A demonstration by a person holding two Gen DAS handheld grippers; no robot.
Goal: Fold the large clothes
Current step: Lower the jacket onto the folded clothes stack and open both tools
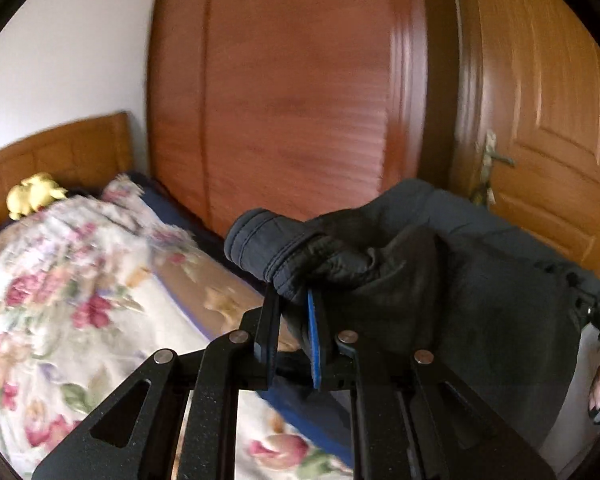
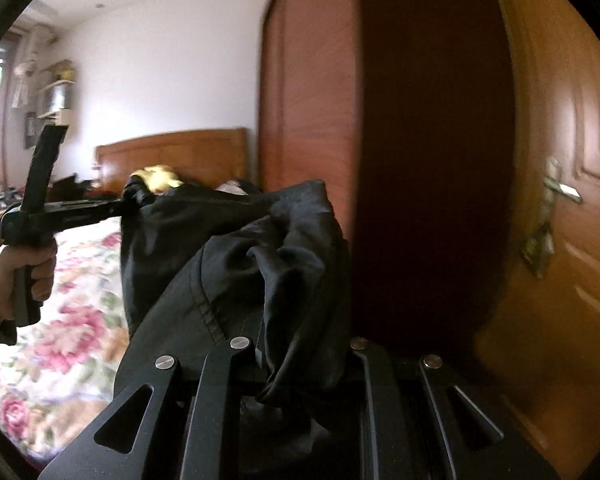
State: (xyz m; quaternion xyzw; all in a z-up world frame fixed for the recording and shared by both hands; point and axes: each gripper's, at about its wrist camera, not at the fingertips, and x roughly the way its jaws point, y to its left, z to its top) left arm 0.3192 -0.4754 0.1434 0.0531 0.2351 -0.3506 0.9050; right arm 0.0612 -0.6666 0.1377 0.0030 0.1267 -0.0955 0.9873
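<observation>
Looking past our tools, we see the wardrobe filling the middle of both wrist views, its reddish wood blurred, with a lighter wooden door just to its right and a metal door handle on that door. Next in size is the bed, covered by a floral quilt in pink, green and cream, with a blue sheet edge showing near the wardrobe and a wooden headboard against the white wall. Above the bed we hold the dark garment in the air, stretched between our two tools and hanging clear of the quilt. In the left wrist view a thick stitched cuff or hem of the garment bulges just above the fingers. Our left tool is closed narrow on that bunched cloth, one black finger on the left and one blue-padded finger on the right pressing the fabric between them; from the right wrist view the same tool pinches a gathered corner of the garment, gripped by our left hand. Our right tool has folds of the garment draped over its fingers, hiding the tips, so we cannot tell how far it is closed. Smallest, a yellow soft toy lies by the headboard.
</observation>
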